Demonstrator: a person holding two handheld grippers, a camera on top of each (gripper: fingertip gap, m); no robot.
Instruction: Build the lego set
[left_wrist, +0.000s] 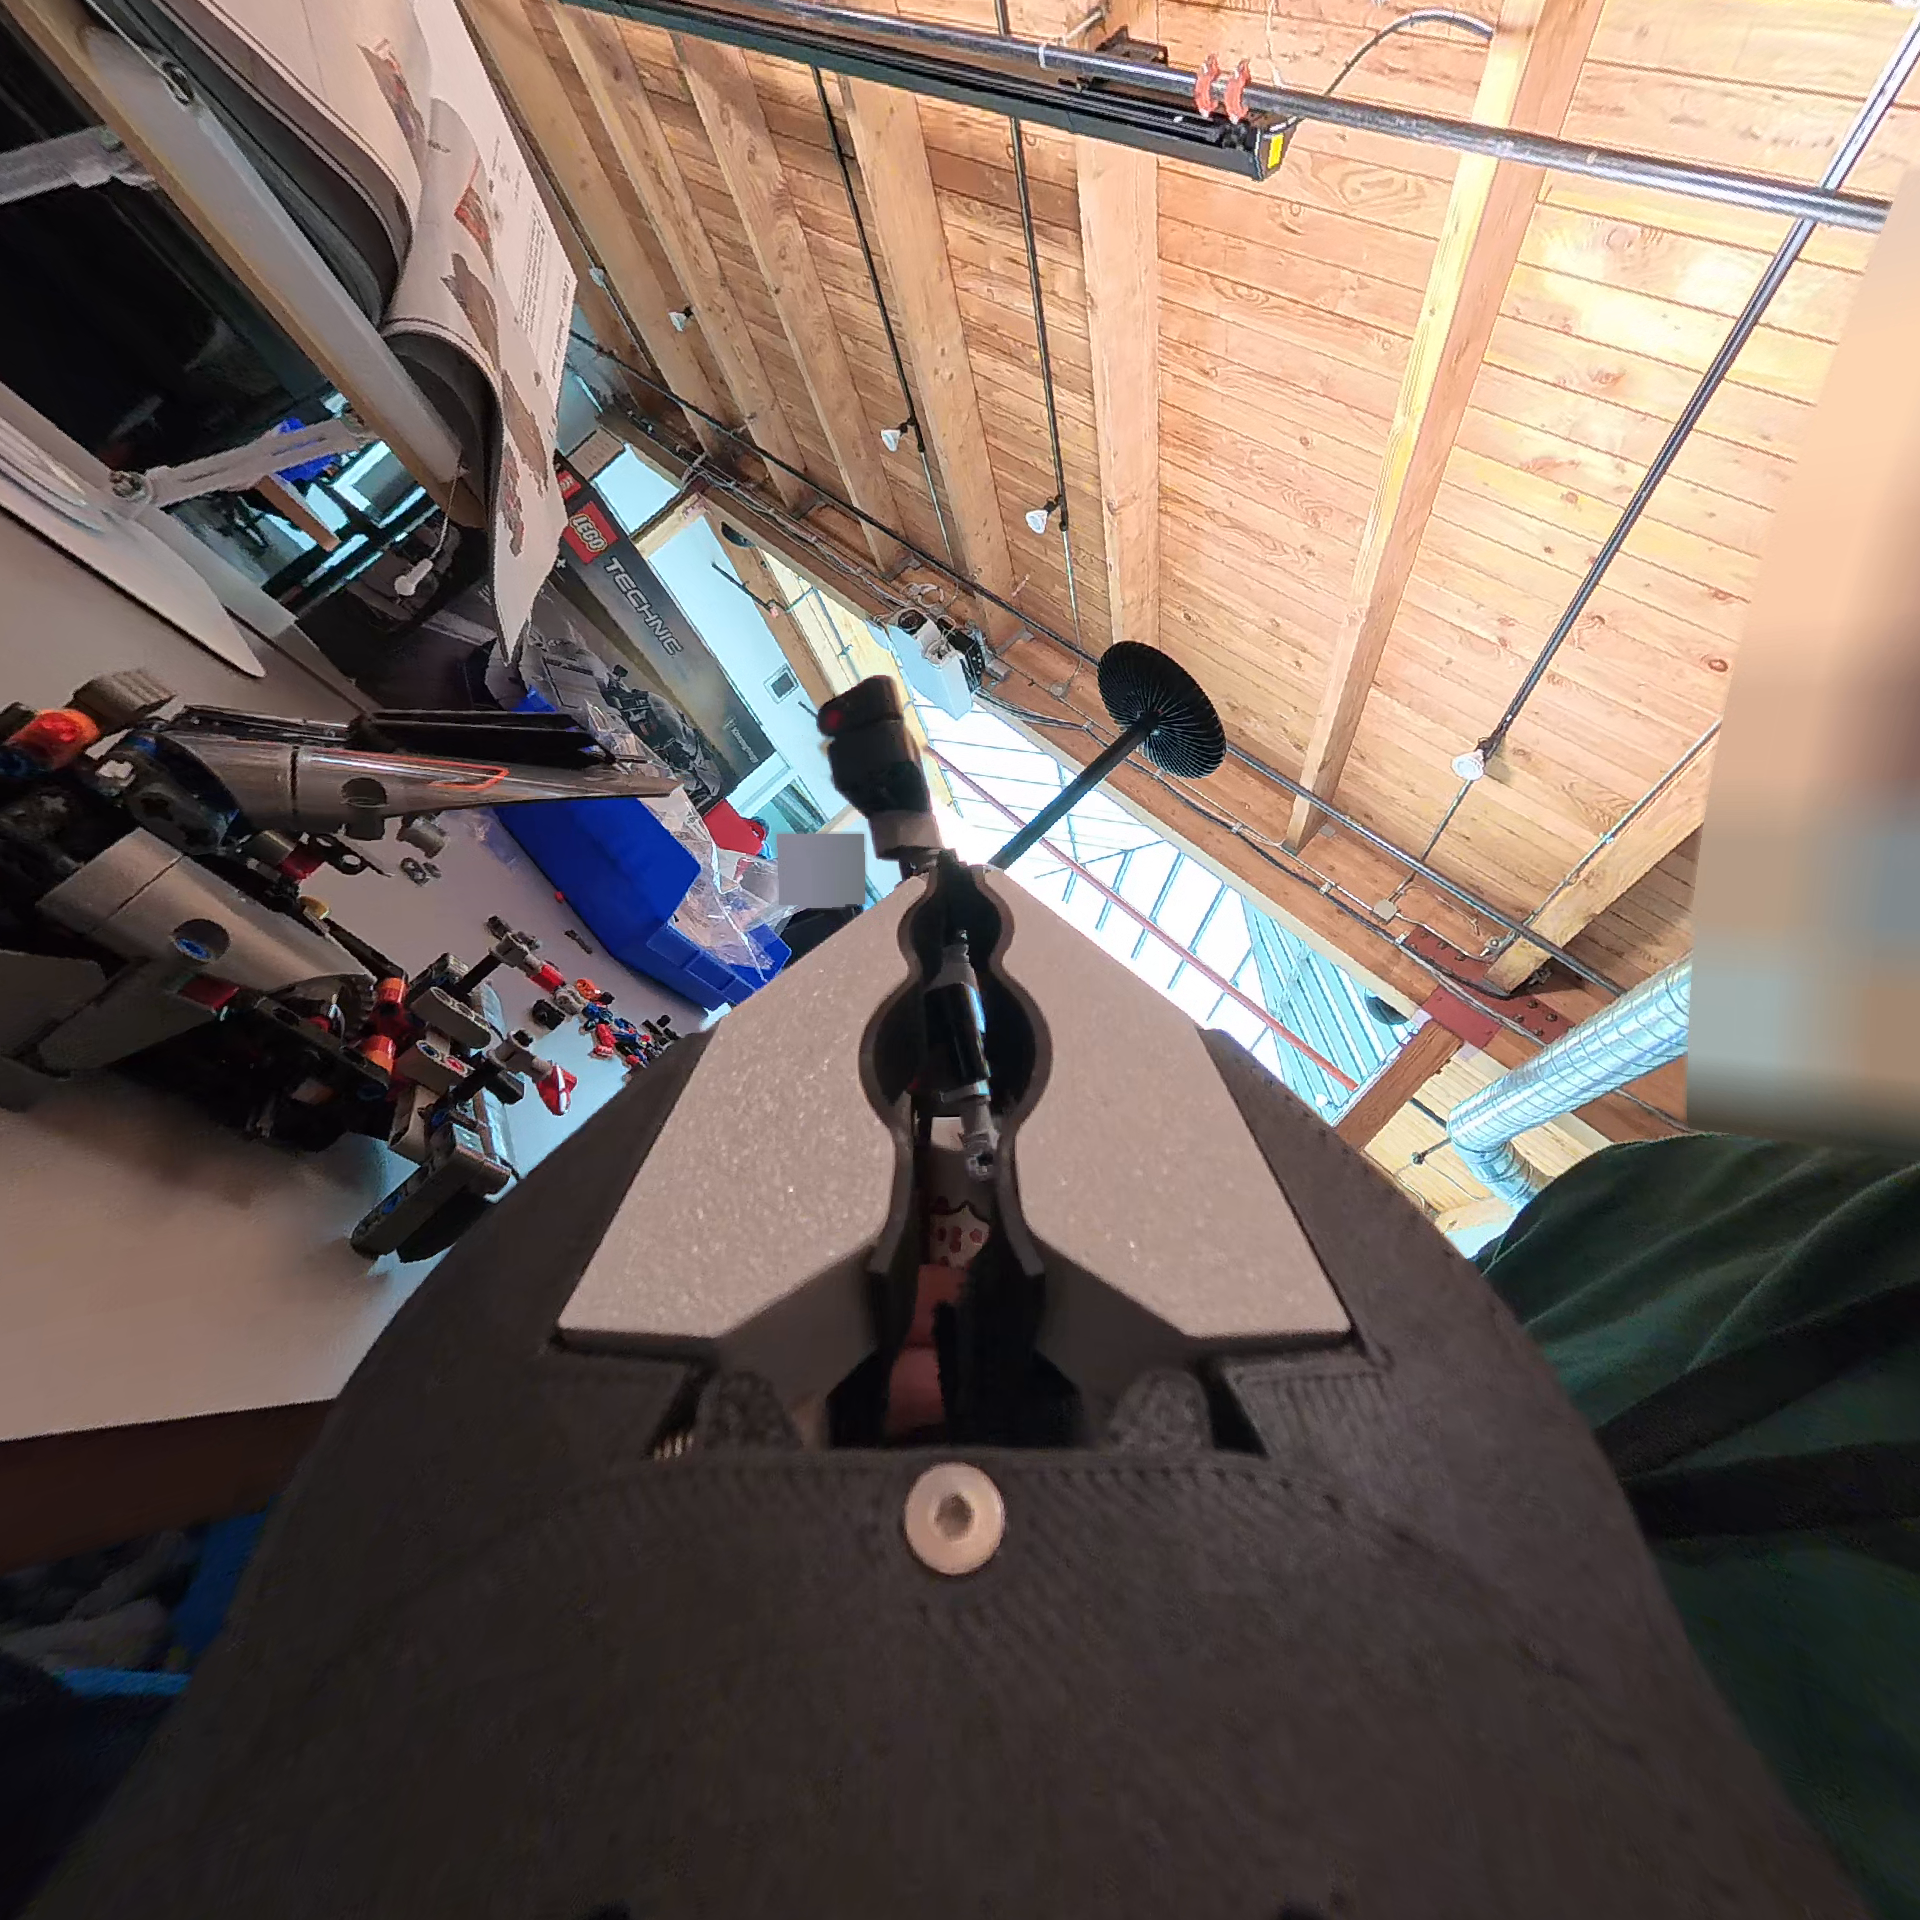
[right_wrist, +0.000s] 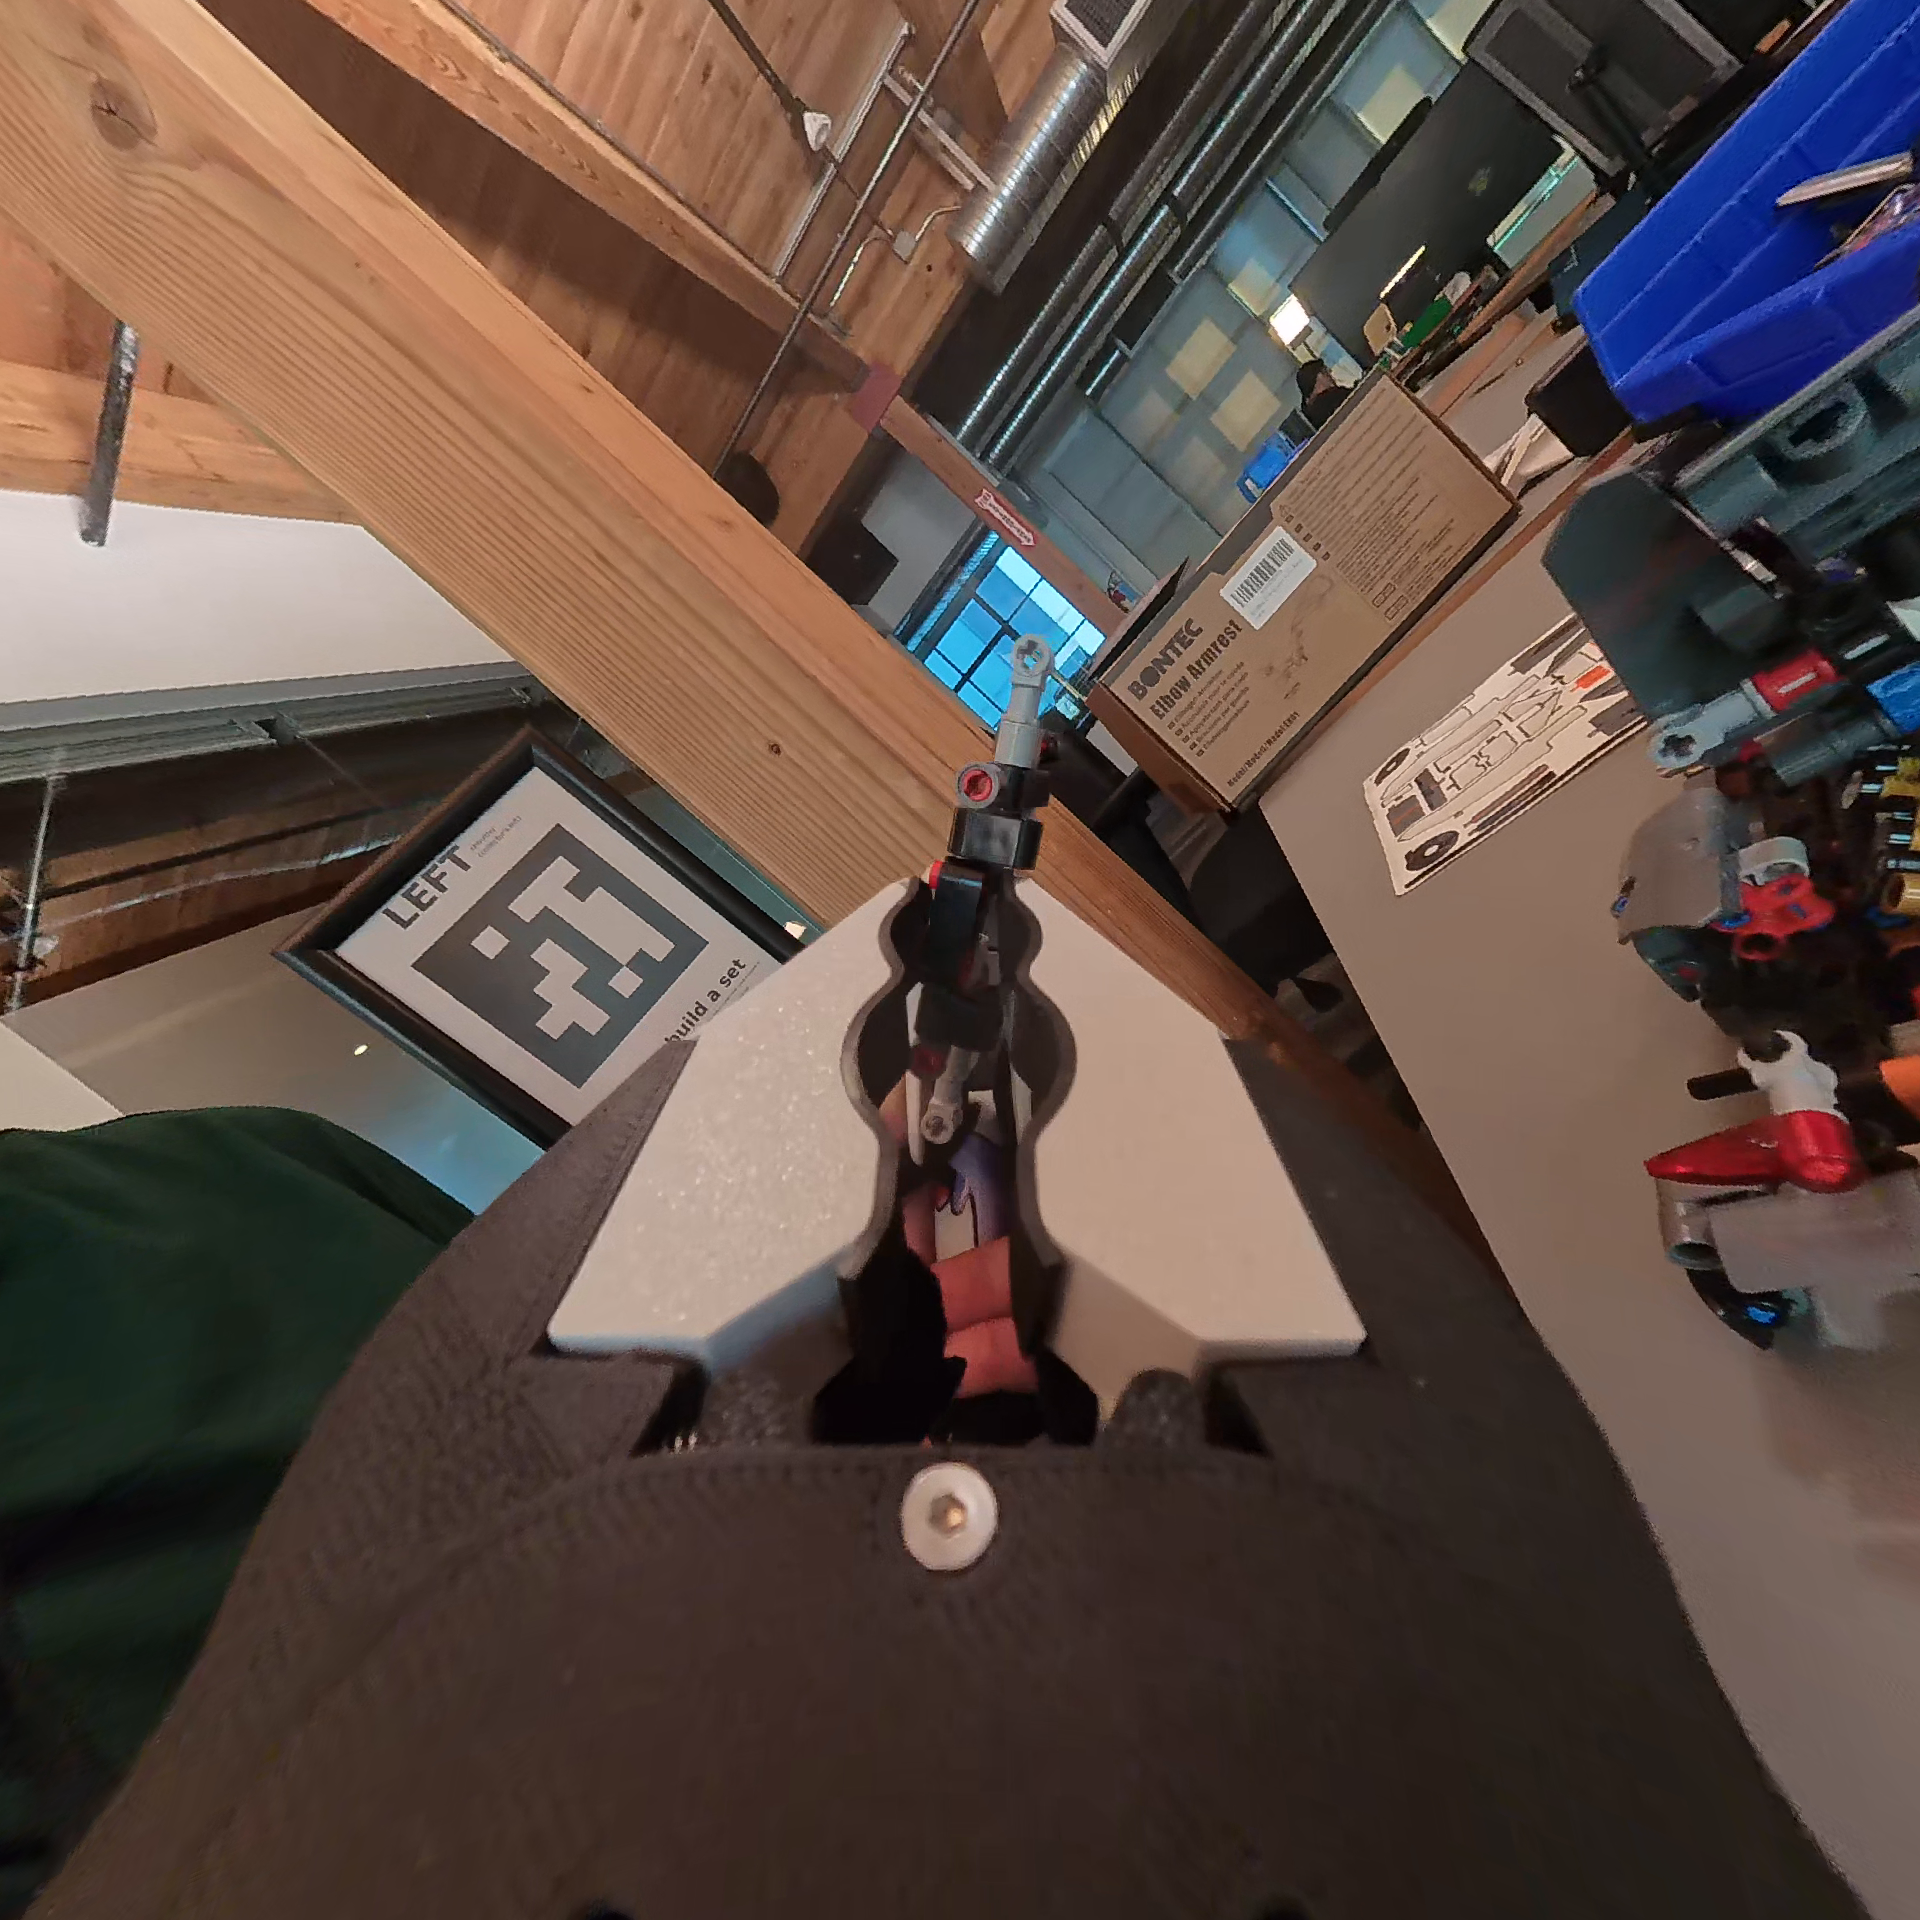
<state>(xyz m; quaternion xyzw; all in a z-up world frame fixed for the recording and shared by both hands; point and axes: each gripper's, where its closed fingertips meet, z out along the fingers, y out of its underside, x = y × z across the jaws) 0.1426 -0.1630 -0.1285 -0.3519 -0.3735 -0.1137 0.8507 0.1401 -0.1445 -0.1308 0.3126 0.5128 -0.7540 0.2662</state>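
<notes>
My left gripper points up towards the wooden ceiling and is shut on a small black and grey Lego sub-assembly with a red spot, which sticks out past the fingertips. My right gripper also points up and is shut on a small black Lego sub-assembly with a red pin and a grey link on top. The big grey, black and red Lego model lies on the grey table to the left. It also shows in the right wrist view, at the right.
Loose Lego parts and a blue bin lie beyond the model. An open instruction booklet and the Lego box stand behind. A sticker sheet and a cardboard box are on the table. A green sleeve is close by. The grippers are tip to tip, or close to it.
</notes>
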